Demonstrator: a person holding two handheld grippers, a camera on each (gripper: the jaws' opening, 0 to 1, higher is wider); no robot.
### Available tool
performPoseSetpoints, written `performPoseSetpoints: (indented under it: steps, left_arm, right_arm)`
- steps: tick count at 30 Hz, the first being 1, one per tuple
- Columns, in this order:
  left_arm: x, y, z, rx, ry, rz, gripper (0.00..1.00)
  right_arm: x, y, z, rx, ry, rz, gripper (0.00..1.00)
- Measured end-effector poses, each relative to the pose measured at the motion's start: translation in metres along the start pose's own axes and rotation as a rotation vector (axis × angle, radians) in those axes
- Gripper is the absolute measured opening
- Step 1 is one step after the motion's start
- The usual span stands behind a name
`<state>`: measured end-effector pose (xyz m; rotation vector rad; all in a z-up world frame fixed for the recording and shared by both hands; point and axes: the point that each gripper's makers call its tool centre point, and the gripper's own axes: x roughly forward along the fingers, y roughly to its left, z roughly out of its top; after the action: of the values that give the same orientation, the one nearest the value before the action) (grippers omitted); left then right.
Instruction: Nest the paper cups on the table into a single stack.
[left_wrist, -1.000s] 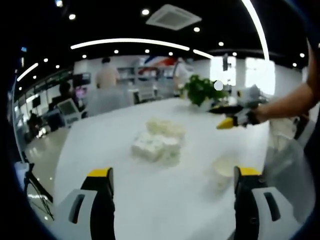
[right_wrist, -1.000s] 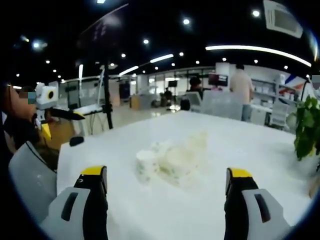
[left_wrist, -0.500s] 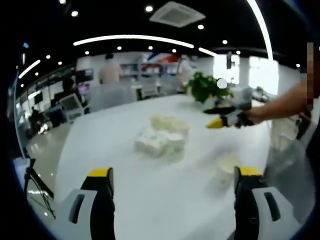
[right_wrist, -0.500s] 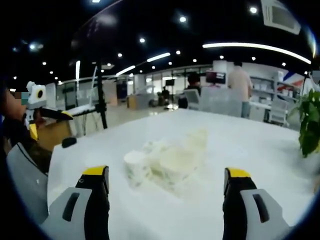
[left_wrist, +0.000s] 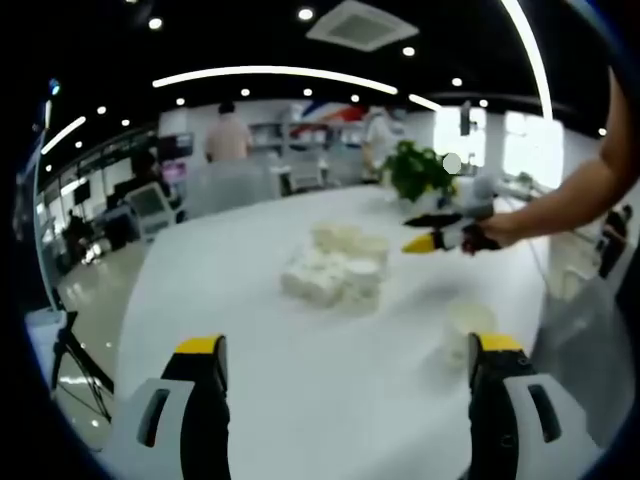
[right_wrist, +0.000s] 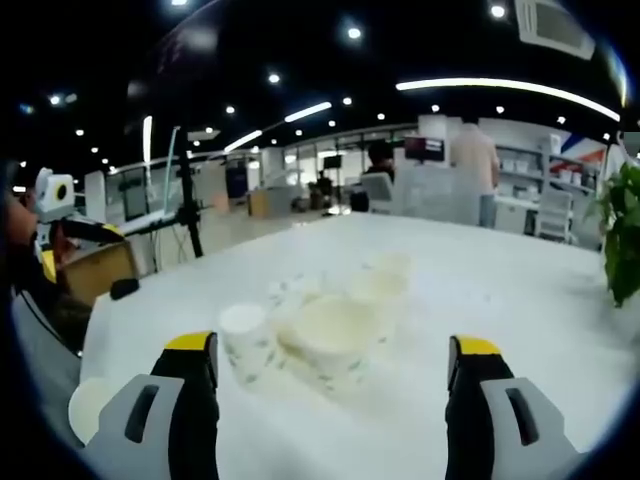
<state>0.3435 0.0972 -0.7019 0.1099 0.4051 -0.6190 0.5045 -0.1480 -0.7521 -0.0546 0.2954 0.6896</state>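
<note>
Several white paper cups (left_wrist: 335, 270) lie in a loose cluster at the middle of the white table (left_wrist: 250, 330); some are on their sides. One more cup (left_wrist: 468, 325) stands apart, close to my left gripper's right jaw. My left gripper (left_wrist: 348, 345) is open, short of the cluster, with nothing between its jaws. In the right gripper view the cluster (right_wrist: 335, 325) sits just ahead of my open right gripper (right_wrist: 334, 348), with an upturned cup (right_wrist: 245, 340) by its left jaw. The right gripper (left_wrist: 435, 238), held in a person's hand, hovers beside the cluster.
A potted green plant (left_wrist: 420, 170) stands at the table's far end. A tripod (right_wrist: 185, 200) stands off the table's far side. The lone cup (right_wrist: 90, 405) shows near the table's edge. People stand by desks and screens in the background.
My right gripper has moved in toward the cup cluster, which now looms larger and lower between its jaws. The left view has shifted slightly. Both grippers stay open.
</note>
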Motion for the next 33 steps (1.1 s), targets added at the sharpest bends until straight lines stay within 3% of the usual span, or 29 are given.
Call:
performPoseSetpoints:
  steps: [14,21,33]
  left_arm:
    - [-0.012,0.006,-0.007,-0.019,0.013,0.031,0.99]
    - [-0.009,0.003,-0.017,-0.032,0.026,0.023,0.99]
    - [-0.006,-0.004,-0.018,-0.032,0.028,0.004,0.99]
  right_arm:
    - [0.030,-0.006,-0.008,-0.030,0.027,0.011,0.85]
    - [0.043,-0.010,-0.028,-0.024,0.085,0.010,0.72]
    - [0.060,-0.003,-0.020,-0.020,0.058,0.012,0.55]
